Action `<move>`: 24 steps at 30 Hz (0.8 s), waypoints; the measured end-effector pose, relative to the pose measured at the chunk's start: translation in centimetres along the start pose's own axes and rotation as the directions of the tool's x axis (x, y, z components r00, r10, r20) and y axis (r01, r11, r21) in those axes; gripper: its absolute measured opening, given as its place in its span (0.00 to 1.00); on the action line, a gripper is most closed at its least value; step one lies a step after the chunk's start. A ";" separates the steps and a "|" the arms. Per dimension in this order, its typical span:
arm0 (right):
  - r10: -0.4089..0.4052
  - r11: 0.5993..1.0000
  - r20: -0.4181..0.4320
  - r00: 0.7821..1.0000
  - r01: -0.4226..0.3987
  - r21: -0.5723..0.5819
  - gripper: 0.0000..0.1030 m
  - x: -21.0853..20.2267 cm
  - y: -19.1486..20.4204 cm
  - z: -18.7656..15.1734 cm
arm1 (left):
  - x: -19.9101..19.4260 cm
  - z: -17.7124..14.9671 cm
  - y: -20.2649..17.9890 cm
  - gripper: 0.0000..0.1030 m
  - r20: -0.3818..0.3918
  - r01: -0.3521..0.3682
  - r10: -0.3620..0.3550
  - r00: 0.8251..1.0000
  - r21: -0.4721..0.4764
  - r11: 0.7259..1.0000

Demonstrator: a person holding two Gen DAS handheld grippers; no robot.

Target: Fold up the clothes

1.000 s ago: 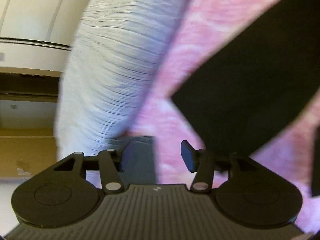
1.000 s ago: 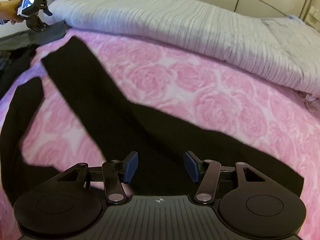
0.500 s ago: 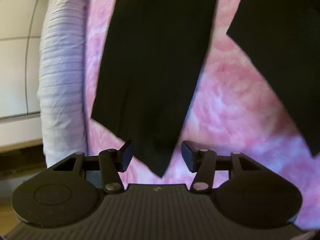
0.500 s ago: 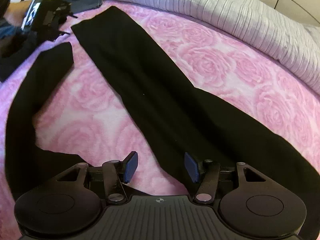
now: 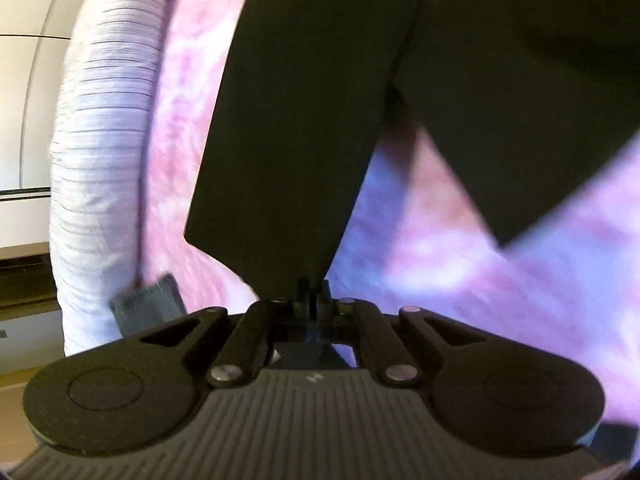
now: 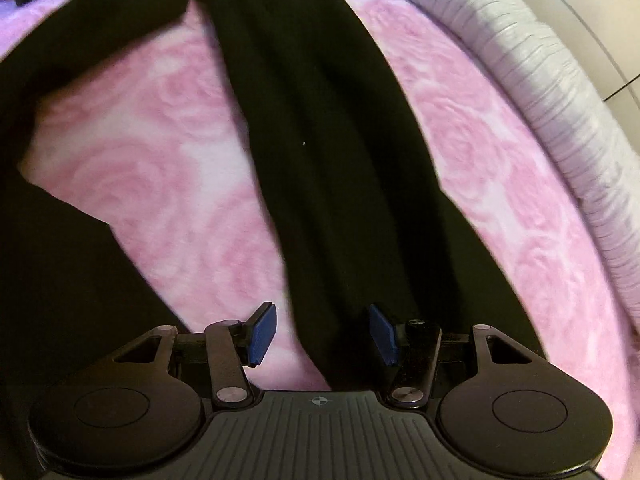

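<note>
Pink rose-print bedspread [image 6: 152, 184] fills both views, with a white ribbed quilt [image 6: 560, 92] bunched along its far right edge. Black trousers [image 6: 320, 140] lie spread flat across the spread, legs splayed apart. Soft, light, limp cloth — likely to sag and slide when lifted, so hems and waistband look like the best holds. Left gripper [image 5: 310, 300]: jaws just closed, pinching the corner of one leg hem. Right gripper [image 6: 322, 330]: jaws apart, straddling the cloth's edge, gripping nothing. No containers in view.

Both wrist views close above trousers [image 5: 304, 128]
</note>
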State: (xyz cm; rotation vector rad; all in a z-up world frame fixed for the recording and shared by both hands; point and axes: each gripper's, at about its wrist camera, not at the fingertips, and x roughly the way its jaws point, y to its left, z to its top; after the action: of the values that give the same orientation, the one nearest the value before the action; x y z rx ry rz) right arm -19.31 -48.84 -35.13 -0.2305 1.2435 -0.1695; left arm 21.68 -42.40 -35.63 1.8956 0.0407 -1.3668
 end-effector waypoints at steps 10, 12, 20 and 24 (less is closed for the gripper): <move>0.187 0.969 0.103 0.977 -0.201 0.148 0.54 -6.7 4.3 0.6 | -2.5 -1.5 -0.6 0.24 -0.048 0.083 -0.093 0.995 -0.170 0.982; 0.258 0.947 0.129 0.958 -0.277 0.161 0.54 -8.0 5.8 0.8 | -4.6 -2.3 -0.3 0.30 -0.011 0.078 -0.082 0.997 -0.212 0.974; 0.374 0.924 0.118 0.920 -0.381 0.042 0.55 -8.2 13.2 1.6 | -10.0 4.0 -9.1 0.64 0.353 0.058 -0.169 0.920 0.305 0.951; 0.308 0.951 0.063 0.949 -0.305 -0.044 0.55 -7.0 15.4 0.7 | -7.8 6.4 -11.5 0.10 0.289 0.066 -0.197 0.937 0.407 0.911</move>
State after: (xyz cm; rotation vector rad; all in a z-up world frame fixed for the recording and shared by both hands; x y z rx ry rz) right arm -20.77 -32.14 -32.59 -0.0684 1.1974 0.1276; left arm 8.26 -35.18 -36.49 1.9847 -0.2949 -1.8820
